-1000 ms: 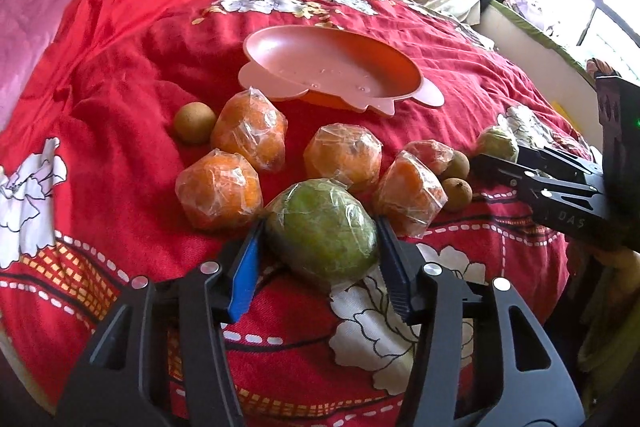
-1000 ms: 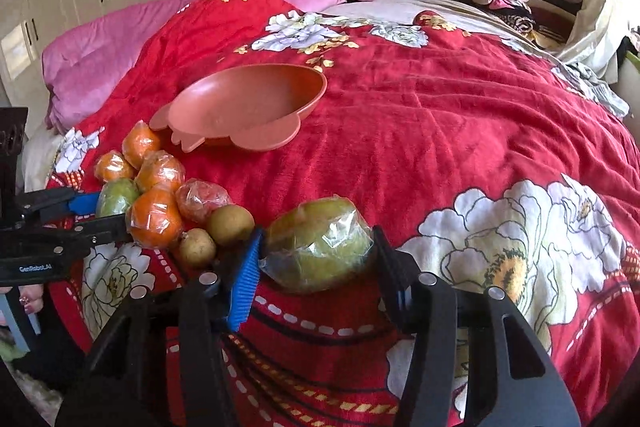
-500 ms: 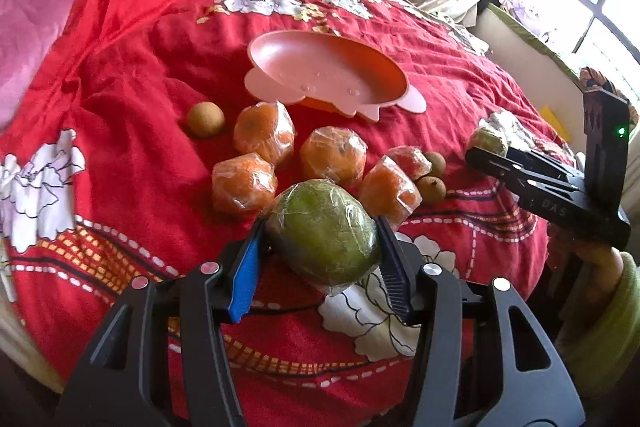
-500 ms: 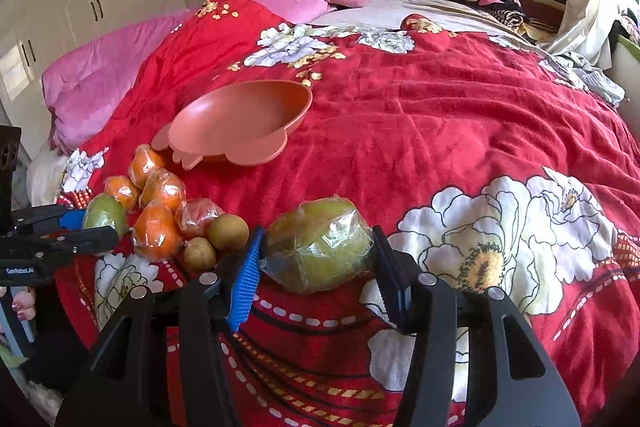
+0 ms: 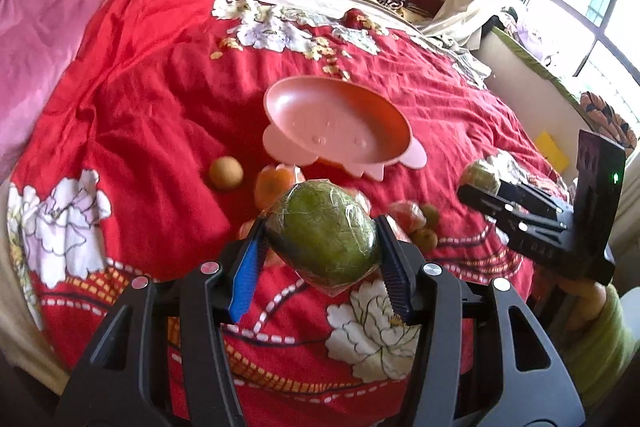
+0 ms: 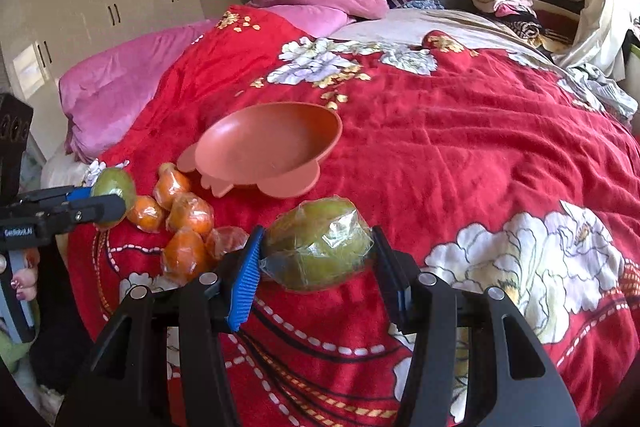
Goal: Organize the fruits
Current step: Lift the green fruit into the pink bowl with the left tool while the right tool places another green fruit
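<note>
Two wrapped green fruits are held at once over a bed spread with a red flowered quilt. The left claw is closed on a round green fruit in cling film, held clear of the quilt above the near edge of the bed; the right claw grips a second green fruit in a loose plastic bag close over the quilt, though whether it rests on the cloth cannot be told.

Both fruits look firm and fairly weighty, and the film is likely slick — a grip across the widest part, as the ribbed pads have it now, seems the safest hold. The bag on the right fruit is crumpled and baggy at one end, so pads that catch plastic alone could let it slide.

The pink bowl sits empty toward the middle of the bed, tilted on the soft quilt, and may rock when a heavy fruit lands in it. Between the left claw and the bowl lie wrapped oranges in a cluster, with small brown fruits beside them; a low carry would likely knock them, a higher one clears them. The right side has open quilt all the way to the bowl's rim. The near edge of the bed is just below both claws — a dropped fruit could roll off there.
</note>
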Motion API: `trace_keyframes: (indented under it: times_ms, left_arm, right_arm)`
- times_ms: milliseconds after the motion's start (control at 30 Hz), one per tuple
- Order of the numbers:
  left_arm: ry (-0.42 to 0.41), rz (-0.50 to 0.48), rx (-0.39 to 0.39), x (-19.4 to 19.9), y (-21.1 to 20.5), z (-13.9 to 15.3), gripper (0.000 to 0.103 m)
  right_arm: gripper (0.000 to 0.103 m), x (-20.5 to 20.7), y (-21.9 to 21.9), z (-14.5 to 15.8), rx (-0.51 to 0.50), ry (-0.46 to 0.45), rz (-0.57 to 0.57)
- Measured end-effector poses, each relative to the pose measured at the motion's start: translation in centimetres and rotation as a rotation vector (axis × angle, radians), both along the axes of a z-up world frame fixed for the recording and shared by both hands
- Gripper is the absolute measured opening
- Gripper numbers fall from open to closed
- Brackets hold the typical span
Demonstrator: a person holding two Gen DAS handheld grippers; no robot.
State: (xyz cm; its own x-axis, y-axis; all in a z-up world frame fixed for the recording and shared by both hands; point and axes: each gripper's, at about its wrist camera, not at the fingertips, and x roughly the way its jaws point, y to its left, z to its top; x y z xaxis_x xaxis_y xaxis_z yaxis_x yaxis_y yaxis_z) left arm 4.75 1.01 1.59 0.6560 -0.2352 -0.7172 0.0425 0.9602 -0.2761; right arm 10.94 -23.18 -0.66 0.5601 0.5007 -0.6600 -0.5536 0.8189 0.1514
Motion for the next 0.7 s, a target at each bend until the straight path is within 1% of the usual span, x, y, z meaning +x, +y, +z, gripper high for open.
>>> trace_keyframes:
  times_ms: [167, 400, 700]
  left_arm:
    - [-0.004, -0.003, -0.011, 1.6, 0.0, 0.5, 0.045]
    - [-0.007, -0.001, -0.006, 4.9, 0.6, 1.1, 0.045]
    - [0.025, -0.012, -0.011, 9.3, 1.4, 1.1, 0.045]
  right_arm:
    - [0.051, 0.5, 0.7, 0.4, 0.006, -0.006, 0.016]
    - [0.051, 1.4, 1.8, 1.1, 0.011, -0.02, 0.045]
    - [0.051, 3.0, 3.5, 1.7, 0.007, -0.028, 0.08]
